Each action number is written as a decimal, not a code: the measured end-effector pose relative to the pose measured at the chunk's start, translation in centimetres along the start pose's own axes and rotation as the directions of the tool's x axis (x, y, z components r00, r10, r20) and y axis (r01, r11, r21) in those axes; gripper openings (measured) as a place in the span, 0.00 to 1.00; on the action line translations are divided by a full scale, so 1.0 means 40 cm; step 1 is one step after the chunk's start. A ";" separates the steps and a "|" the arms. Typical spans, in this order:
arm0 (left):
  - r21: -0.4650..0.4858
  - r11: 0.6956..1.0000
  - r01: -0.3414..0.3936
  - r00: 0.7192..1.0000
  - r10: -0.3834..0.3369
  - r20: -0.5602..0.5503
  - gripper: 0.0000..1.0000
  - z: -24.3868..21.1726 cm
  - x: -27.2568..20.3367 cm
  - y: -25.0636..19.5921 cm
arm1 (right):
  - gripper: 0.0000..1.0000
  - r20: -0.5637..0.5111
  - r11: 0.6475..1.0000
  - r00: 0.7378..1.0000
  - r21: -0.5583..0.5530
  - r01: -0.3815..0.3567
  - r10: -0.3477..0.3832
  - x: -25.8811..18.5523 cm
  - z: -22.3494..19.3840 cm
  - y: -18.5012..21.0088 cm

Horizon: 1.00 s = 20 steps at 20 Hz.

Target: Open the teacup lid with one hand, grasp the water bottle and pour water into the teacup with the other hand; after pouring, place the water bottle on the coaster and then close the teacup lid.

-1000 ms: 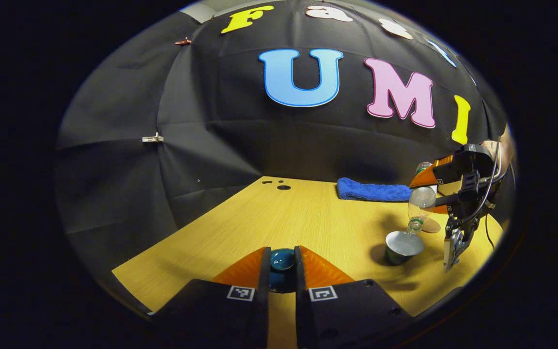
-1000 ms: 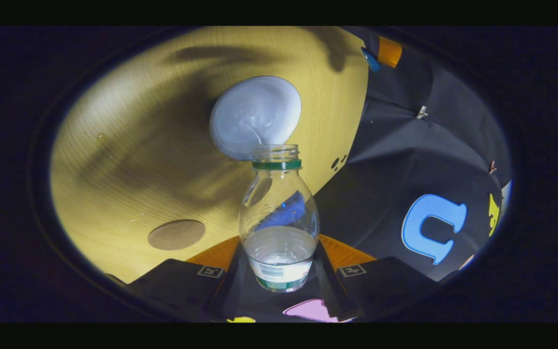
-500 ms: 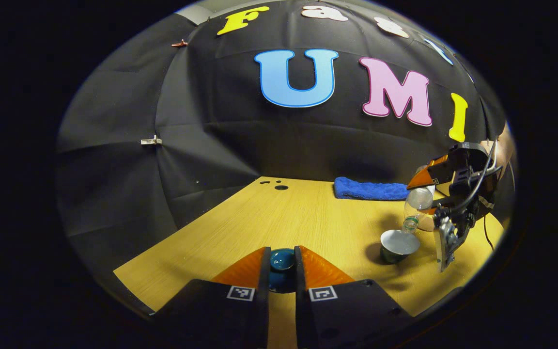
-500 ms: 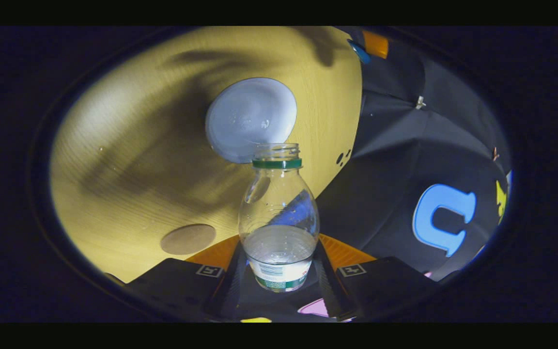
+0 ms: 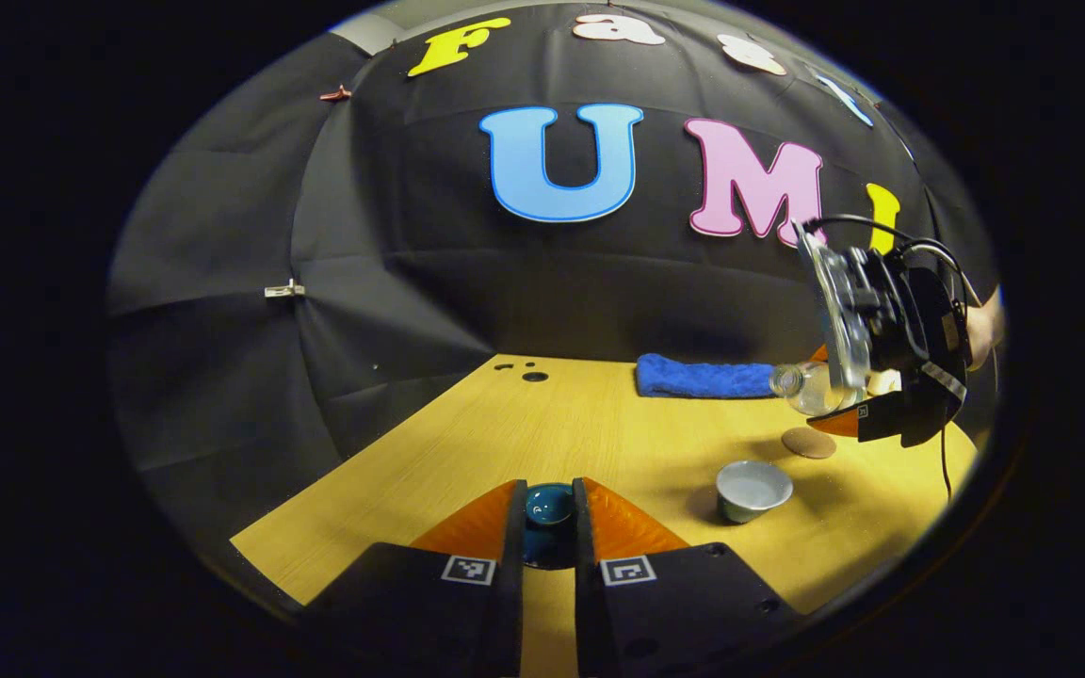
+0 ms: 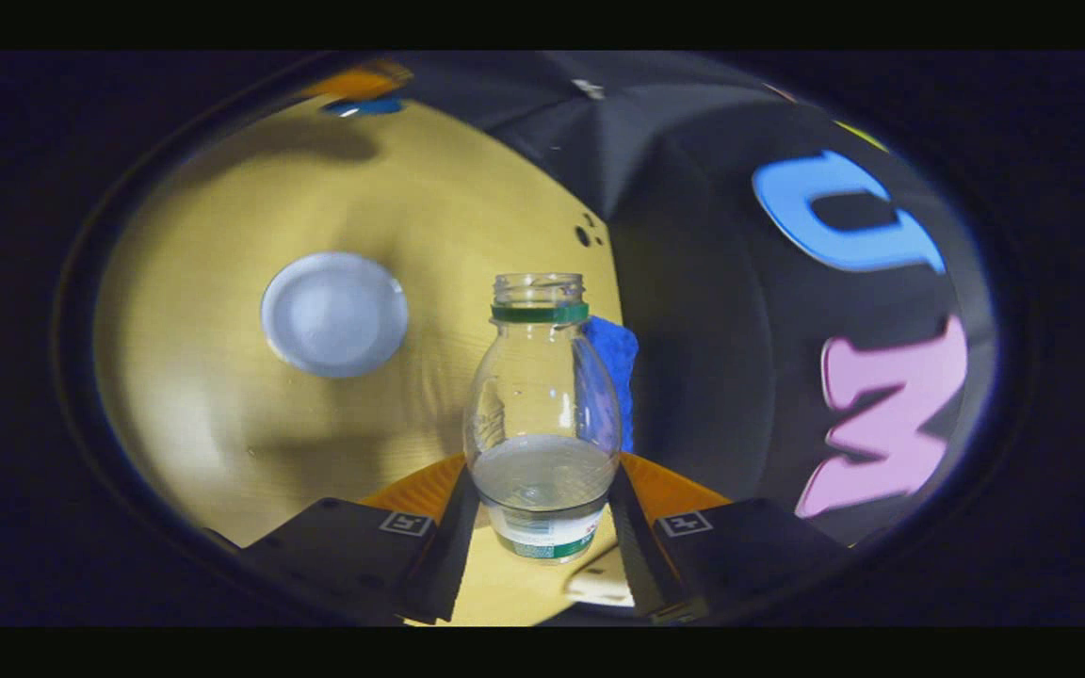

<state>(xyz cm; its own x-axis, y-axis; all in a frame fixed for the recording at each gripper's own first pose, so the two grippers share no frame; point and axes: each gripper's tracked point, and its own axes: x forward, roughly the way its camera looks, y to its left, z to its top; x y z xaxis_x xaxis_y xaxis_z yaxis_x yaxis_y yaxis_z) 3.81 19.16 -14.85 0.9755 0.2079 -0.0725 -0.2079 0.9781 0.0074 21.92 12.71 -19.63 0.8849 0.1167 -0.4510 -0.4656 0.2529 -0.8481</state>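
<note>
Here, in the left gripper view, the left gripper (image 5: 549, 513) has its two fingers squeezed on the dark teal teacup lid (image 5: 549, 504), holding it over the near edge of the wooden table (image 5: 505, 433). That view also shows the open teacup (image 5: 753, 489) standing on the table off to the right, with pale water inside. Just past the cup lies the small round brown coaster (image 5: 808, 442), with nothing on it. Higher up on the right, the right gripper (image 5: 849, 400) hangs in the air with the water bottle (image 5: 804, 386) lying almost flat, its open mouth aimed left, well above the cup and coaster. A folded blue towel (image 5: 703, 377) rests at the back by the wall. In the right gripper view, the bottle (image 6: 542, 414) is seen up close: it is clear, has a green ring at the neck, no cap, and some water in the bottom. Both fingers of the right gripper (image 6: 542, 527) press on its sides. The cup (image 6: 333, 314) shows from above as a pale round shape, off to the left of the bottle. The coaster cannot be made out here.
</note>
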 end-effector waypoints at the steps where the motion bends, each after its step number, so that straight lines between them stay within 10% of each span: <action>1: -0.009 1.000 0.013 1.000 -0.013 0.002 0.27 0.012 0.005 -0.013 | 0.71 0.000 0.994 1.000 0.109 -0.008 0.008 0.002 -0.001 -0.008; 4: -0.009 0.998 0.055 0.998 -0.055 0.012 0.26 0.046 0.028 -0.062 | 0.71 0.001 0.910 1.000 0.415 0.009 -0.010 0.001 -0.029 -0.029; 8: 0.066 0.991 0.114 0.993 -0.114 0.005 0.27 0.063 0.066 -0.118 | 0.71 0.035 0.692 0.999 0.722 -0.003 -0.032 0.024 -0.067 -0.033; 20: 0.105 0.982 0.155 0.988 -0.154 -0.021 0.26 0.020 0.106 -0.213 | 0.71 0.081 0.395 0.965 0.918 0.025 -0.250 0.060 -0.142 -0.106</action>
<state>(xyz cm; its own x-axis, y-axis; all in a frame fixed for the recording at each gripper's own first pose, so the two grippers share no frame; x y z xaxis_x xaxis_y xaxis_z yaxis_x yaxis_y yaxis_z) 9.78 11.74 -14.44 0.9941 0.0546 -0.0941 -0.0451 0.9939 0.1002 25.92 6.45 -18.67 0.9714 0.1269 -0.2006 -0.1475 0.9848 -0.0912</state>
